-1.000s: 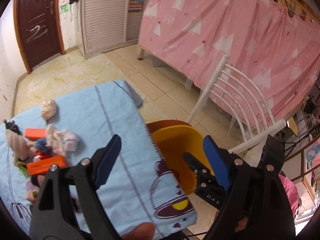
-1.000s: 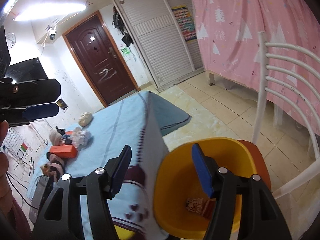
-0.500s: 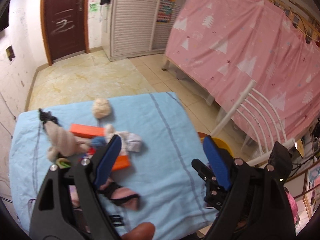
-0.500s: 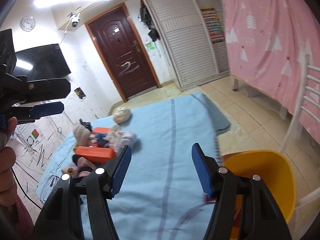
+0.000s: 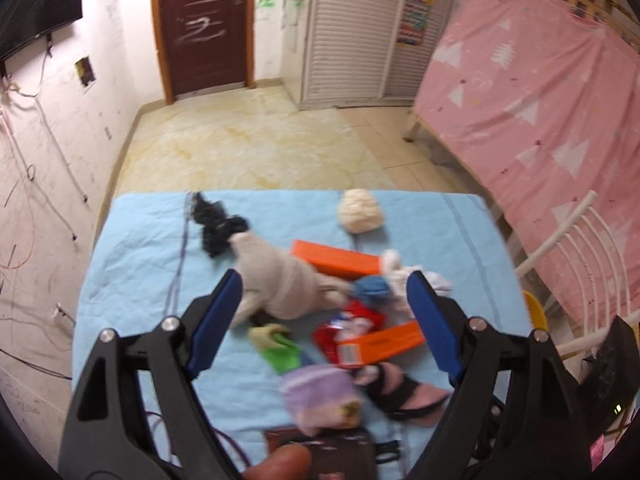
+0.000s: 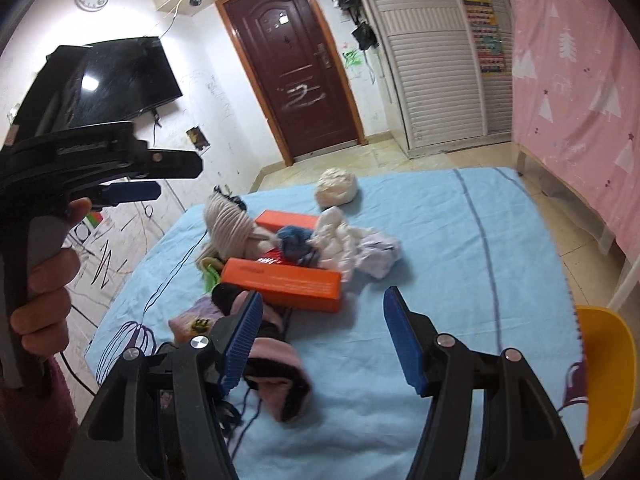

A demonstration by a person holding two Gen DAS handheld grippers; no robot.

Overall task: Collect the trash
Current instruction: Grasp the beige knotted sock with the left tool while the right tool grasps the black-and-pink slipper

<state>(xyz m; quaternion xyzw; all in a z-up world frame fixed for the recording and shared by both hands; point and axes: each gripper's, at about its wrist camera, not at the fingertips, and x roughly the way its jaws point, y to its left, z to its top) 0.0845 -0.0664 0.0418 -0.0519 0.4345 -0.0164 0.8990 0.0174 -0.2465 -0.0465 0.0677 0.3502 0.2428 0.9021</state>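
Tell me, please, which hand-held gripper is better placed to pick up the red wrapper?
Probably the left hand-held gripper: open, with the red wrapper between its fingers. The right hand-held gripper faces bare cloth.

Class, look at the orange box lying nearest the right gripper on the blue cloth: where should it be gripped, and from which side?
Grip the orange box across its narrow width near the free right end, coming from above: it lies flat and long, and its left end is crowded by socks.
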